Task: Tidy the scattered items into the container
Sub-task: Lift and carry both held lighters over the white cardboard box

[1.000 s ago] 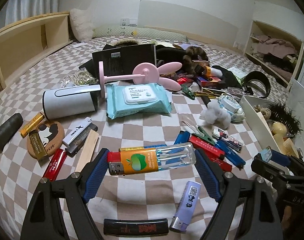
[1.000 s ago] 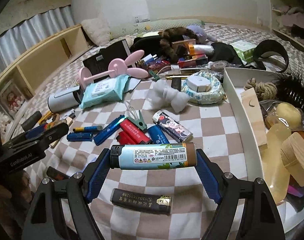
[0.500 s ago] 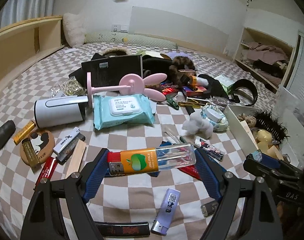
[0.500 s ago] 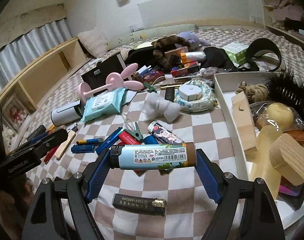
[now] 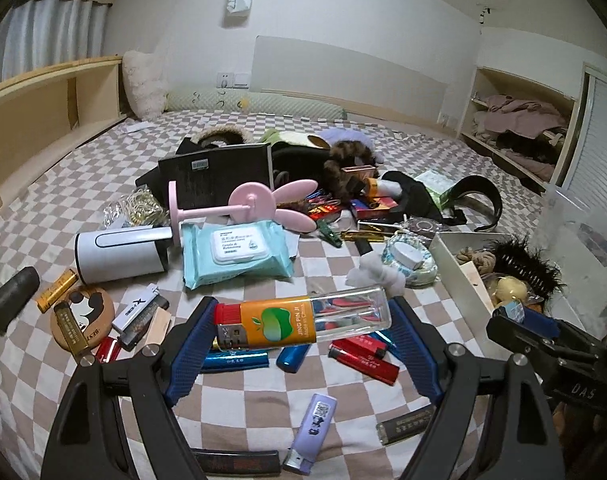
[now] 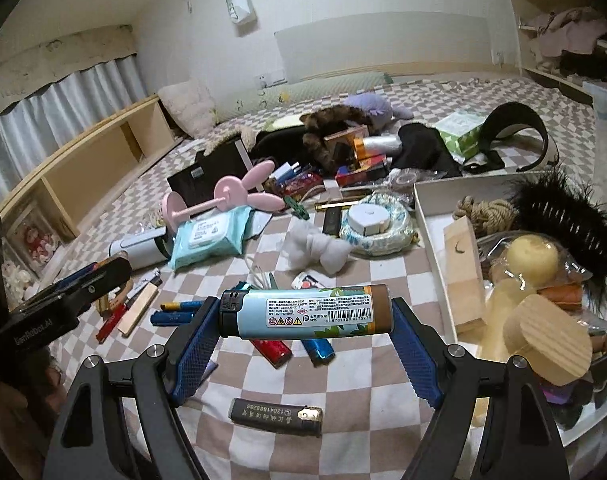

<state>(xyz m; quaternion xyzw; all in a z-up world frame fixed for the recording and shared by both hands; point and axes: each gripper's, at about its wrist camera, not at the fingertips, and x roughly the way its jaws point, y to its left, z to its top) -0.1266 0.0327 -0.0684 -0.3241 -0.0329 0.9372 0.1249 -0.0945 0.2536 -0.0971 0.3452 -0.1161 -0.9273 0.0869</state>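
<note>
Left gripper pinches a clear-bodied lighter crosswise, orange apple label, red cap at 9 o'clock. Right gripper pinches a pale-blue lighter likewise, above the bed. White container lies at 2 o'clock.

Black claw arms, ribbed blue pads, silver screws
</note>
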